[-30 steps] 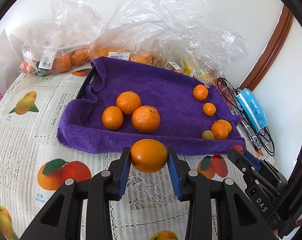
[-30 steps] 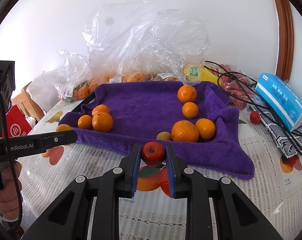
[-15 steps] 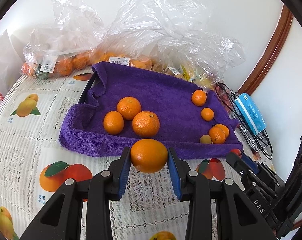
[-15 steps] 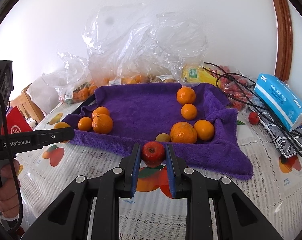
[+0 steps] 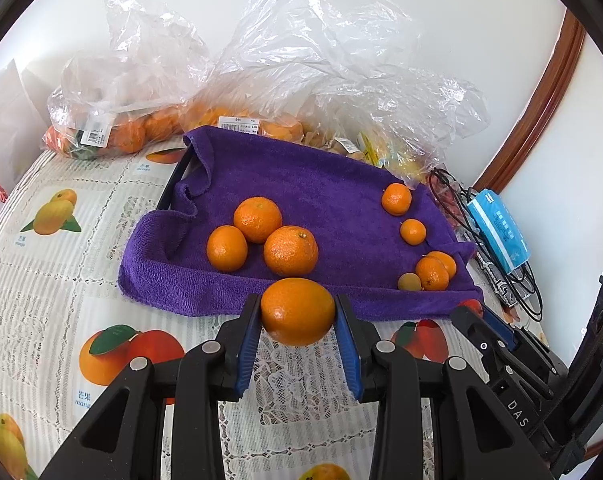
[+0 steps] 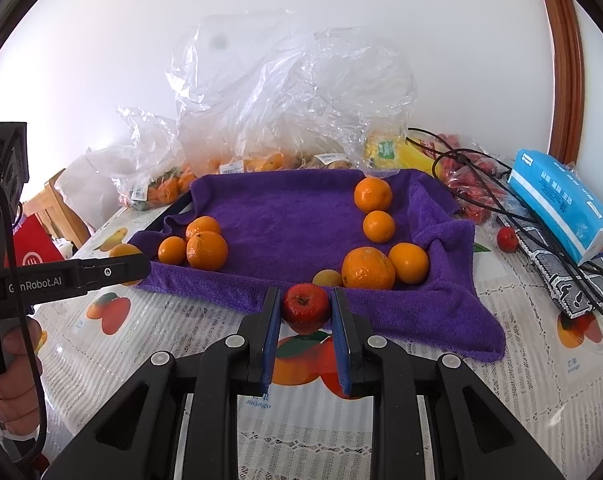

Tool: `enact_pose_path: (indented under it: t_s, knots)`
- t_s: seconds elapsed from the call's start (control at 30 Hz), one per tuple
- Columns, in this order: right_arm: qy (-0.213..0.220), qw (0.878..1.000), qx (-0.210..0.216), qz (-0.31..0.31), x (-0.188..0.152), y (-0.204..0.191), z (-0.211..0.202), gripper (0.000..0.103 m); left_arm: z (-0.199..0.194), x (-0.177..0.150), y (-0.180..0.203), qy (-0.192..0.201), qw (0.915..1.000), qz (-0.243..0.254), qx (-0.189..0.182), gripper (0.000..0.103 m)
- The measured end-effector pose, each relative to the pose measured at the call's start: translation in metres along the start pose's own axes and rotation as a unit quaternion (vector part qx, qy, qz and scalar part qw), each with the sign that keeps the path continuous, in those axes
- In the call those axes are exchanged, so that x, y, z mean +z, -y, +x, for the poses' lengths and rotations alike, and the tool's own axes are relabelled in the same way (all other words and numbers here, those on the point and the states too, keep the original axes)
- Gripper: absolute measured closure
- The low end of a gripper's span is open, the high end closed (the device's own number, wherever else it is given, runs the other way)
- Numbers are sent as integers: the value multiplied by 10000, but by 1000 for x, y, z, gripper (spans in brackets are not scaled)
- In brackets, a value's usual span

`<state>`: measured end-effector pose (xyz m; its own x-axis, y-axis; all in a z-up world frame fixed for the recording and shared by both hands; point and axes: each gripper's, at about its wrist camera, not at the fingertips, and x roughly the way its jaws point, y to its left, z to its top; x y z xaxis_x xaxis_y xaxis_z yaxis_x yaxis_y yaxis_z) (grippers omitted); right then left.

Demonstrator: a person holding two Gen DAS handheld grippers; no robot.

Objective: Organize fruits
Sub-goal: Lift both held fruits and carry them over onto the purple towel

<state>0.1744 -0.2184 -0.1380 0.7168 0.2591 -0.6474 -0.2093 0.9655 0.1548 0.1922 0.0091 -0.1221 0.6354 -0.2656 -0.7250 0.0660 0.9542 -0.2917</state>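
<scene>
The left gripper [image 5: 297,312] had its jaws clamped on a large orange [image 5: 297,311], pinched across its width and carried clear of the bench [image 5: 41,288], while the right gripper [image 6: 305,308] had its jaws clamped on a small red apple [image 6: 305,308] in the same way. What the coming move seemed to turn on was what lay straight ahead of each pair of jaws: the near hem of the purple towel [image 5: 321,184] ran just beyond both sets of tips, draped over a dark tray [image 5: 177,180] whose edge showed only at the far left corner. Ahead of the left jaws, and very slightly to their left, sat a cluster of three oranges [image 5: 261,236], the nearest one just past the held orange. So the left load probably needed only a short carry forward and a lowering beside its like. Ahead of the right jaws and a little to their right lay a second group of oranges [image 6: 381,240] with a small yellowish fruit [image 6: 327,279] nearest the tips; no red fruit showed on the towel, so the apple's spot looked to be open cloth, likely the bare middle ahead and to the left. A stray red fruit [image 6: 506,239] rested off the towel, far right of the right jaws, among black cables [image 6: 481,184].
</scene>
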Motion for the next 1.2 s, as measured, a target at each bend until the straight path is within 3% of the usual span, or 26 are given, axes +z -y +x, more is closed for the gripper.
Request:
enact_pose_path:
  t_s: [0.53,0.9,1.2]
  knots:
    - [93,9992,17,395,6,1,-9,78,-6,3,-2,132,9999,-77,11,69]
    - [258,9991,-102,321,39,-6,-18,79,-12,12,-15,243,9993,-260,80,69]
    - [360,9989,-47,289,70,-10,-15,78,-11,30,-11,190,9997,-121,61,69]
